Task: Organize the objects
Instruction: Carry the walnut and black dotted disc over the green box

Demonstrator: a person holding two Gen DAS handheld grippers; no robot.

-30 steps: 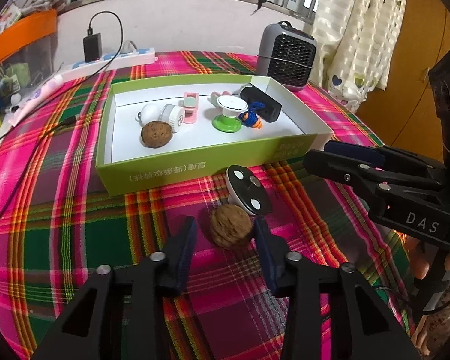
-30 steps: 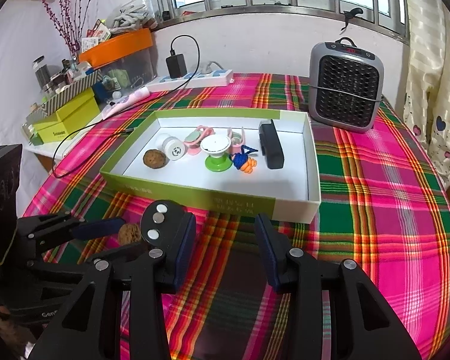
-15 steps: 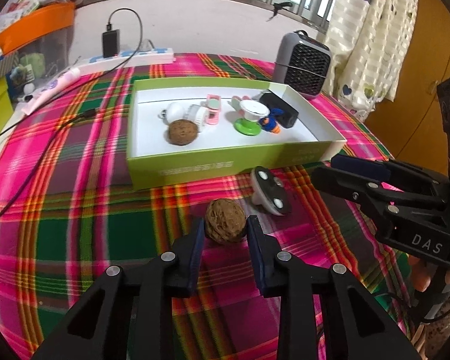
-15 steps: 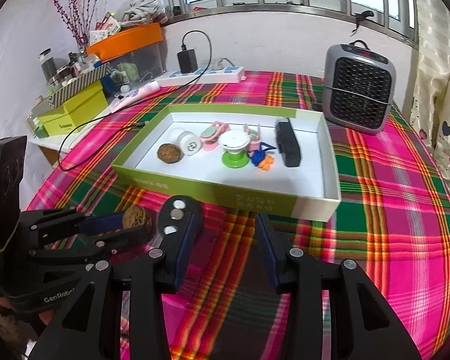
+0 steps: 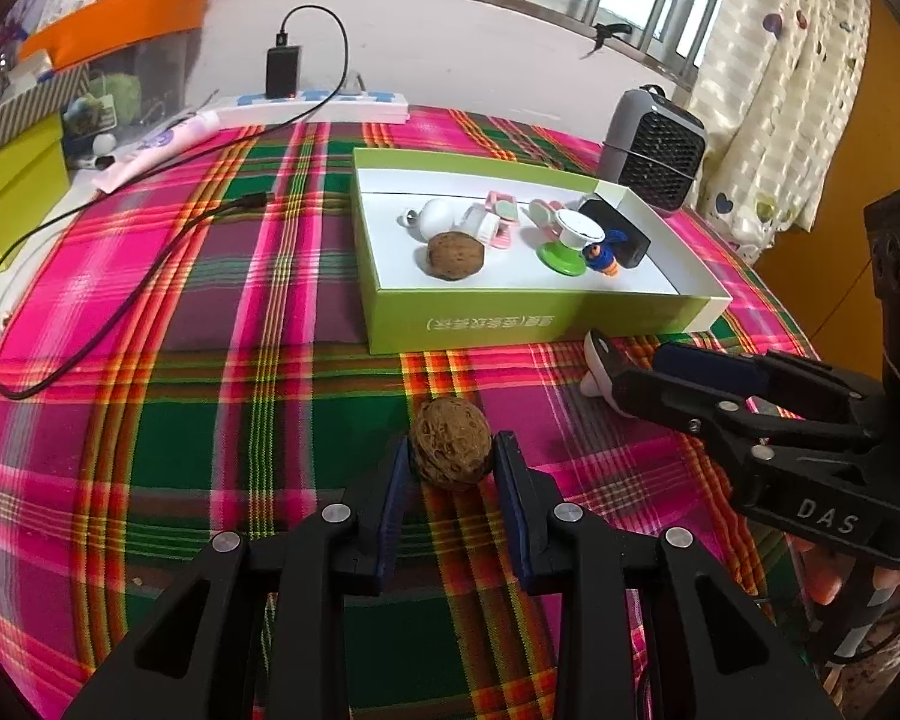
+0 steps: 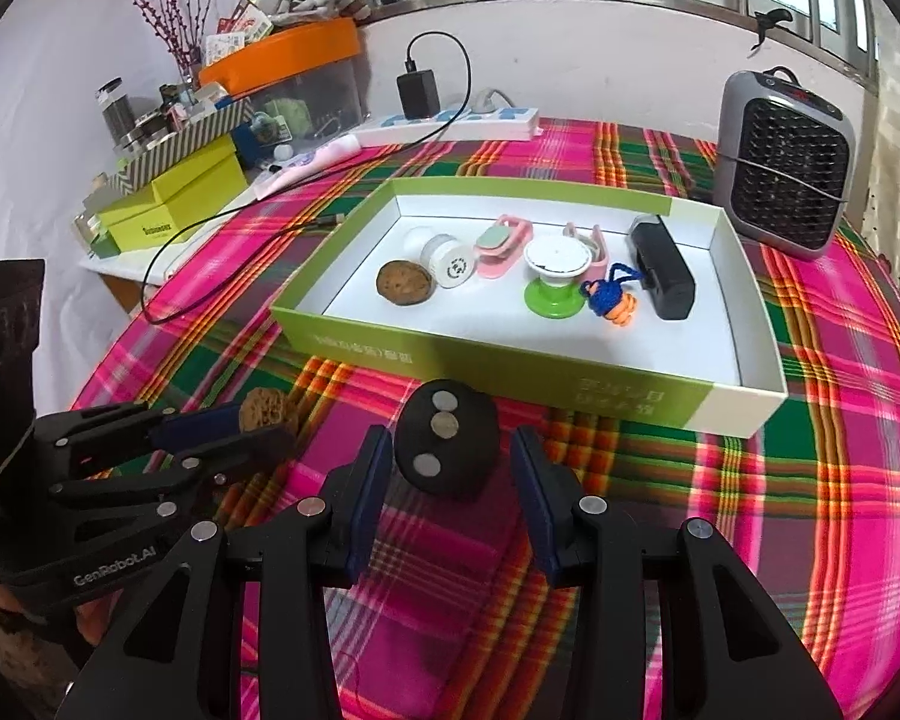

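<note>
On the desk (image 5: 150,312), covered by a plaid cloth, the green box (image 6: 498,360) already contains most of the items: a walnut (image 6: 404,282), a white round piece (image 6: 450,261), two pink clips, a white dish on a green foot (image 6: 555,276), a blue-and-orange knotted charm (image 6: 611,299) and a black block (image 6: 663,276). By this arrangement, the sorting is judged to be largely complete. Two items remain outside the box, both on the cloth just in front of its near wall. The second walnut (image 5: 451,450) sits between the pads of the left hand-held gripper (image 5: 451,468), whose jaws have just been closing and are now clamped on the nut. The black disc with three metal studs (image 6: 447,445) stands between the fingers of the right hand-held gripper (image 6: 448,480); these fingers are apart, with a visible gap on each side of the disc, so no grip is established yet. Remaining work, as judged from this layout: lift the clamped walnut over the box wall and release it inside, then close on the disc and transfer it likewise. The free floor of the box lies toward its near side.
</note>
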